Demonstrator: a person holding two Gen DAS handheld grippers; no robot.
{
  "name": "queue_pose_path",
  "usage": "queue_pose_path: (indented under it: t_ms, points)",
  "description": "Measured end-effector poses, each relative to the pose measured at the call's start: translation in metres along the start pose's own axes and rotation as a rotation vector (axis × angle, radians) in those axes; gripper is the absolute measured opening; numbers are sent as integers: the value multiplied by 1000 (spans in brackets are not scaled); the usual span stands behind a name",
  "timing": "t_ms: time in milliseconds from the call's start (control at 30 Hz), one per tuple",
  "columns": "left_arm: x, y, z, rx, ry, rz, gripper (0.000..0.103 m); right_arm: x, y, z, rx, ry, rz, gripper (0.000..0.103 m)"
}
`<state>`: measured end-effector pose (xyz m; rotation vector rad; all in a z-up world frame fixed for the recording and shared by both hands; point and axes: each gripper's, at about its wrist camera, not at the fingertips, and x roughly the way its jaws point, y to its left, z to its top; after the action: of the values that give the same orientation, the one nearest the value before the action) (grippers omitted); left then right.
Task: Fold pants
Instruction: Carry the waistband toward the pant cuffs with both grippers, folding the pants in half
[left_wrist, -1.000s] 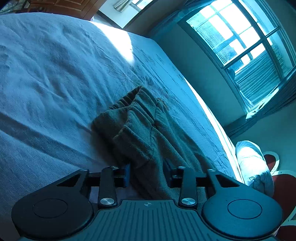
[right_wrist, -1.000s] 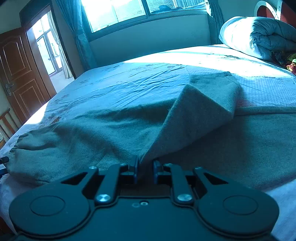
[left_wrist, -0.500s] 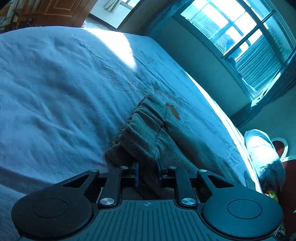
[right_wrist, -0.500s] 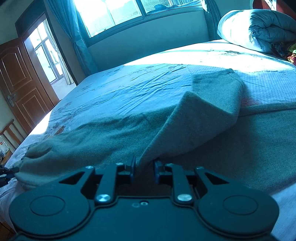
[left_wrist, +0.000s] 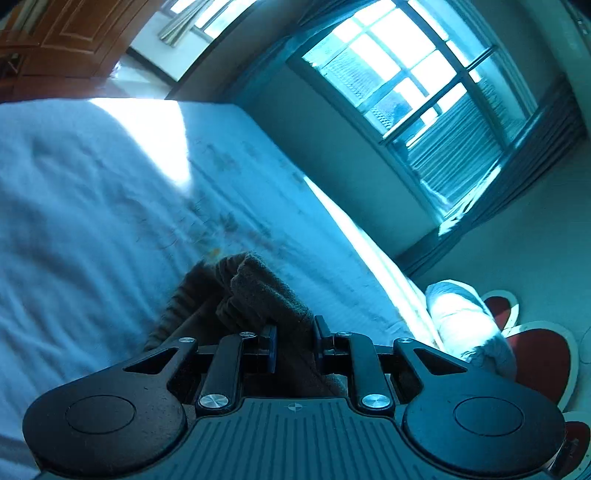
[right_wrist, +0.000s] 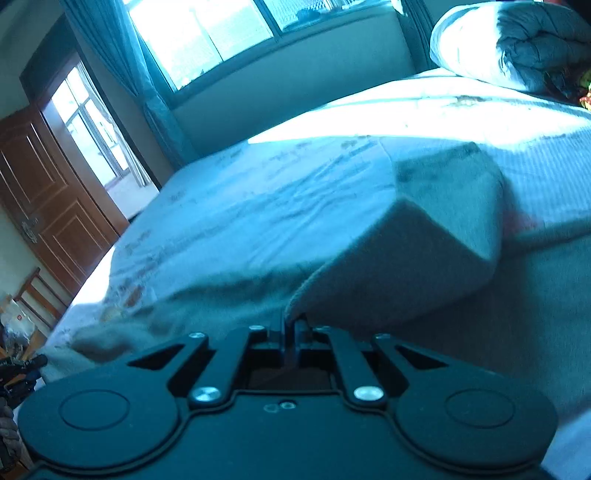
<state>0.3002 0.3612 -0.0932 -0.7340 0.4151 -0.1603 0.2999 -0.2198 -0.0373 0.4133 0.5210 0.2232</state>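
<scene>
We are now carrying the bunched end of the pants (left_wrist: 255, 291) higher than half a second ago: in the left wrist view more of the bed (left_wrist: 92, 221) is showing beneath the cloth, and both views are tilting and blurring more than before. Our left gripper (left_wrist: 294, 345) is keeping its fingers narrowly parted and clamped on a thick gathered wad of the grey fabric, which is standing up between them and hanging down on either side. Our right gripper (right_wrist: 291, 328) is pinching a thin folded edge of the pants (right_wrist: 424, 251), its fingers nearly touching; that grip is looking tighter than a moment earlier.

In the right wrist view the pants are lying across the bed (right_wrist: 258, 206) with their long axis running roughly side to side, parallel to its near edge. One end is trailing toward the bed's left edge by the door (right_wrist: 48, 206); the folded flap is pointing up toward the pillow (right_wrist: 480, 40) at the far right corner.
</scene>
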Motion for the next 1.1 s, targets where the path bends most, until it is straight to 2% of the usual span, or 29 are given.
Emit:
queue_pose_path:
  t_ms: [33, 67, 100, 133, 200, 233, 367, 733, 800, 900, 967, 1033, 1100]
  points:
    - [-4, -10, 7, 23, -34, -47, 19, -14, 6, 12, -22, -76, 18, 0]
    - [-7, -15, 9, 53, -41, -50, 19, -28, 9, 16, -62, -145, 40, 0]
    - [-7, -12, 5, 77, -26, -16, 19, -37, 10, 11, -90, -178, 60, 0]
    - [-4, 0, -2, 67, 17, 29, 19, -38, 4, -4, -97, -155, 82, 0]
    - [3, 35, -24, 18, 133, 160, 19, -9, -6, -41, -124, 94, 7, 0]
    - [3, 43, -32, 17, 164, 180, 19, 1, -12, -64, -151, 162, -21, 0]
    - [-4, 52, -45, -5, 161, 178, 19, 3, -28, -86, -36, 161, -27, 0]
    - [0, 44, -47, 33, 176, 220, 19, 6, -27, -93, -59, 185, -52, 0]
    - [-3, 40, -44, 22, 162, 209, 19, -1, -26, -88, -42, 147, -37, 0]
    - [-9, 23, -37, 61, 118, 142, 19, -18, -17, -75, -61, 60, -8, 0]
    - [-3, 22, -36, 82, 142, 165, 19, -22, -18, -72, -55, 38, -11, 0]
    - [11, 34, -41, 89, 214, 230, 19, -12, -24, -79, -57, 97, -36, 0]
    - [16, 47, -45, 58, 236, 223, 19, 1, -27, -93, -73, 178, -75, 0]
